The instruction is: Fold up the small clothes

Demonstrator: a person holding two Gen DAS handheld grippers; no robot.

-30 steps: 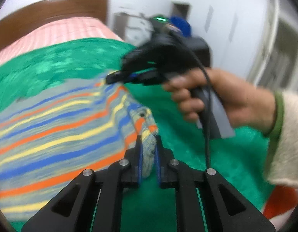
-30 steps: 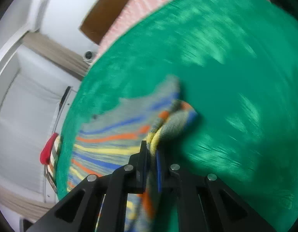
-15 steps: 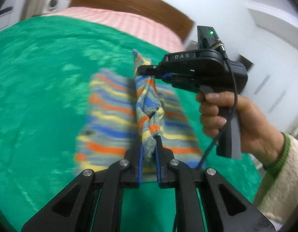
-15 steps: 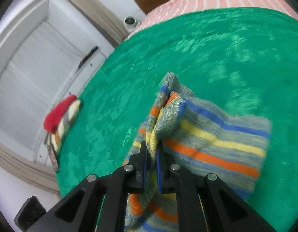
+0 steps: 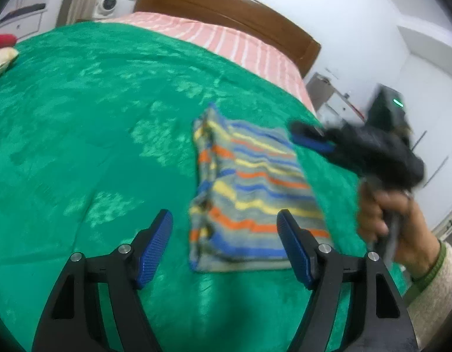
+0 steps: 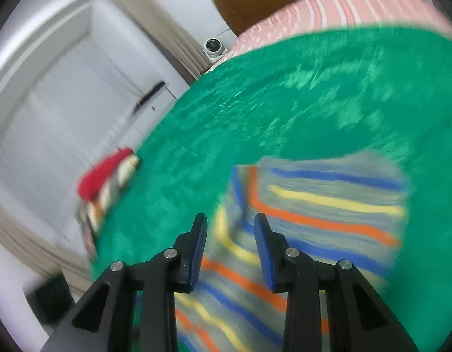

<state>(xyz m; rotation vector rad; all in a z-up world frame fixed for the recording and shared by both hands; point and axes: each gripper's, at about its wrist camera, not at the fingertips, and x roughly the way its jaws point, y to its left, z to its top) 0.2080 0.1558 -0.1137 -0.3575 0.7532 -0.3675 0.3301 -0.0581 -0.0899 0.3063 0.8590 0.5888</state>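
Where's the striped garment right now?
The striped garment lies folded on the green bedspread, ahead of the left gripper in its view, with the right gripper by its far right corner.

The right tool, jaws opening, hovers over the striped garment on the green bedspread.

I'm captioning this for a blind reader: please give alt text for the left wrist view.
A folded striped garment lies flat on a green bedspread, just beyond the left hand-held gripper, whose jaws are opening with nothing between them. The right hand-held gripper, blurred, hovers by the garment's far corner.
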